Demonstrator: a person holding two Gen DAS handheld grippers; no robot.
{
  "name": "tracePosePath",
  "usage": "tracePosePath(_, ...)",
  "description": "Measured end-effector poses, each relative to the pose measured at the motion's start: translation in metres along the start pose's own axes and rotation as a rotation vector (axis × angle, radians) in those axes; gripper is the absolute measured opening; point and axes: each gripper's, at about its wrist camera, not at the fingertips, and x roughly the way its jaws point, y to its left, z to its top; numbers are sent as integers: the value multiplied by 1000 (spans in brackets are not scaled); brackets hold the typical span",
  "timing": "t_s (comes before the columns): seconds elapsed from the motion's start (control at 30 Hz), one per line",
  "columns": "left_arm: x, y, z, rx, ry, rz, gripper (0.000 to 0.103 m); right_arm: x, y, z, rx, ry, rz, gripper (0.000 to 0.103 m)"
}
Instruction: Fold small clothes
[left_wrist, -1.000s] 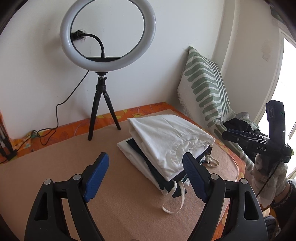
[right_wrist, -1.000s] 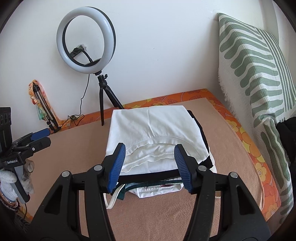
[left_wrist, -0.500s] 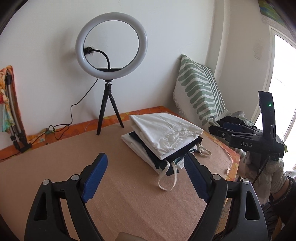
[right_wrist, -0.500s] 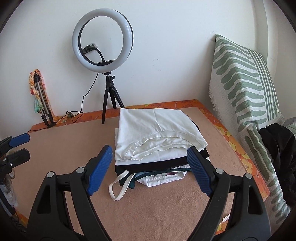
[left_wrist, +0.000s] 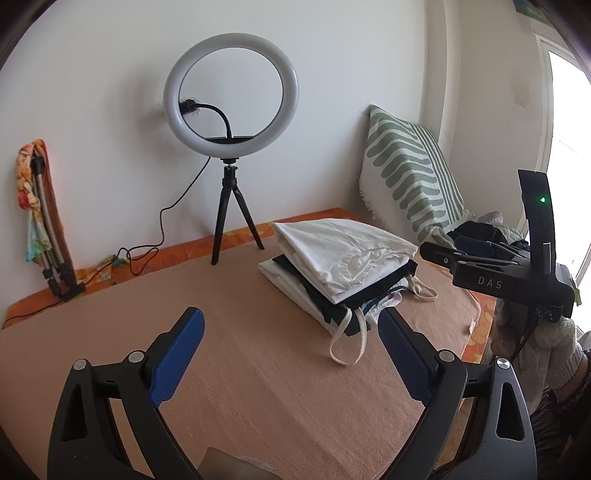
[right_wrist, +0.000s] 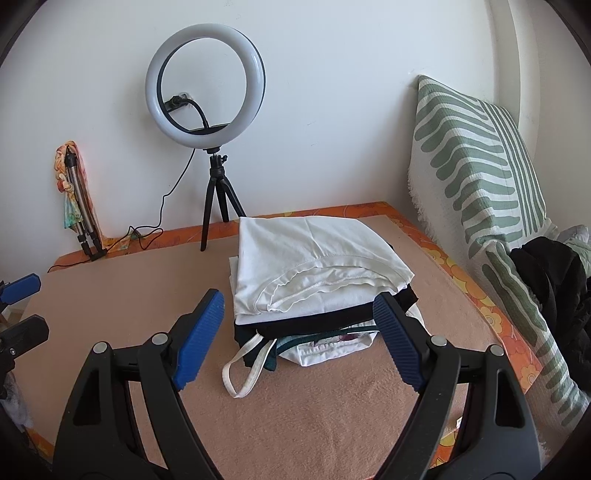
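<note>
**So, plenty of bare blanket up front**

Both the left gripper (left_wrist: 290, 354) and right gripper (right_wrist: 297, 338) hang released, nothing between them, the left's jaws just widening. Folded clothes stack (right_wrist: 314, 273) sits mid-blanket (left_wrist: 240, 369), ring light (left_wrist: 231, 96) behind, striped pillow (right_wrist: 476, 162) walling off the right edge.

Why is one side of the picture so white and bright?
In the left wrist view, daylight through the window washes out the right edge; in the right wrist view no window shows and the light is even; both views bend at their dark round corners.
</note>
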Motion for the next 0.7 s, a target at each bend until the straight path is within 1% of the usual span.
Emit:
tracePosePath(0.17,1,-2,-5,-4,19,-3,95,7,0,-3,2,4,-1,85)
tracePosePath(0.37,-1,-3,-7,14,17,23,95,11,1,-4,-12,-3,-11,86)
tracePosePath(0.7,-3,-2,-8,37,10,43,95,14,5,-2,-26,-17,-13,86)
